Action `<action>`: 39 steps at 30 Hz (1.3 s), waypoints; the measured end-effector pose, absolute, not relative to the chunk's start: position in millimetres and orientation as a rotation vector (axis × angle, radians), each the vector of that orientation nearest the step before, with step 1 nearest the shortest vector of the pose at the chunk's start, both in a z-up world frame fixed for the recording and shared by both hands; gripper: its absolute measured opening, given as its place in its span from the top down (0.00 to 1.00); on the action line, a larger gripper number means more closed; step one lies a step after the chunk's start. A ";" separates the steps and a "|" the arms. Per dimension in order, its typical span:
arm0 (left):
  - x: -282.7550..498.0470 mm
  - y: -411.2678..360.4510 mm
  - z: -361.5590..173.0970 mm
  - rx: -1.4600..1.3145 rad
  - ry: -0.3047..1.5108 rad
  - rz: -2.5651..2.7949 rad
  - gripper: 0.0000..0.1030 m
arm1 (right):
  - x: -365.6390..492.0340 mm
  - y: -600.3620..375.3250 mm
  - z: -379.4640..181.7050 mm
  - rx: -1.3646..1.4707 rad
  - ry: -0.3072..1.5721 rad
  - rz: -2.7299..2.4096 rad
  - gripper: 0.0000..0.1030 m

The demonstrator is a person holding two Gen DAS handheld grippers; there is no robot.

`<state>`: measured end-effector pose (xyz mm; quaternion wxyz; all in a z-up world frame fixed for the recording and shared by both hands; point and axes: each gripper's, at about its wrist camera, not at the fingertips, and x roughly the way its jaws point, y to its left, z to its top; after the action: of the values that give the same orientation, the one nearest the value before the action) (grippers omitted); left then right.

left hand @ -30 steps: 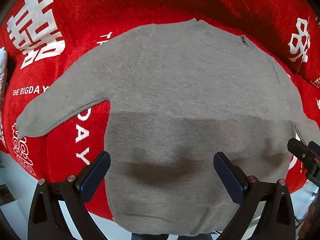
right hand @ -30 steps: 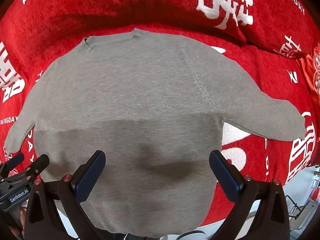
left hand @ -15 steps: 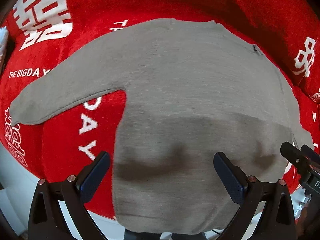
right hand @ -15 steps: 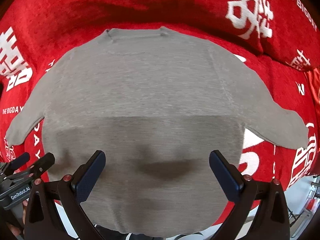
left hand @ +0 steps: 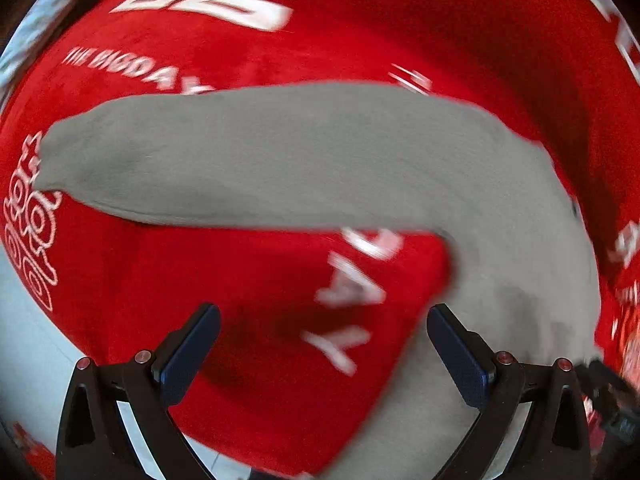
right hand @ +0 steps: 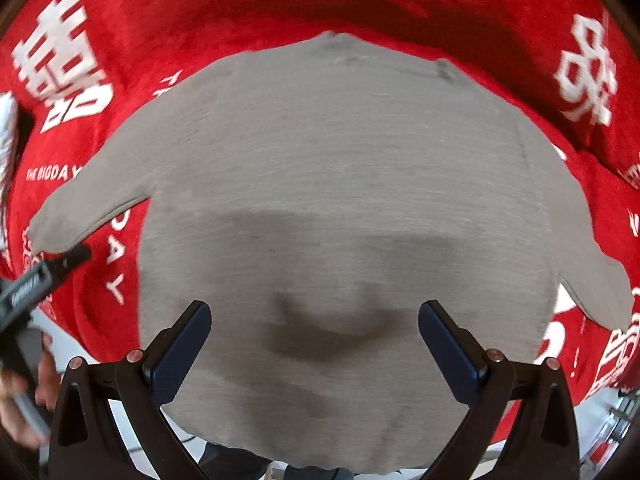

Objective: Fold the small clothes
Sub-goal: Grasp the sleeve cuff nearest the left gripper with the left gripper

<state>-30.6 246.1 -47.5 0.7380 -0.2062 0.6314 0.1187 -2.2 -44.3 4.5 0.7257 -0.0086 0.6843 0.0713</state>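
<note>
A grey knit sweater [right hand: 344, 200] is lying flat on a red plush cover [right hand: 248, 4] w/ white printed lettering; fabric looking soft, finely ribbed, sleeves tapering out to both sides, neckline at the far edge. Right gripper [right hand: 314, 338] is hovering over the hem area w/ jaws spread wide, nothing between the dark blue textured pads [right hand: 450, 346]; its shadow is falling on the cloth. Left gripper [left hand: 322, 344] is also gaping wide, empty, hanging above bare red cover beside the body, one sleeve [left hand: 224, 160] stretching across in front; that view is blurry.
</note>
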 end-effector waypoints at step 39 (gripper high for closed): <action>29.3 236.0 42.5 -0.510 0.933 -0.145 0.93 | -20.1 -91.8 22.0 0.168 1.470 0.104 0.00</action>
<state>29.3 236.0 42.5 0.8595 -0.2428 0.4444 -0.0690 -20.1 -91.8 22.0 0.7374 0.0765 0.6695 0.0475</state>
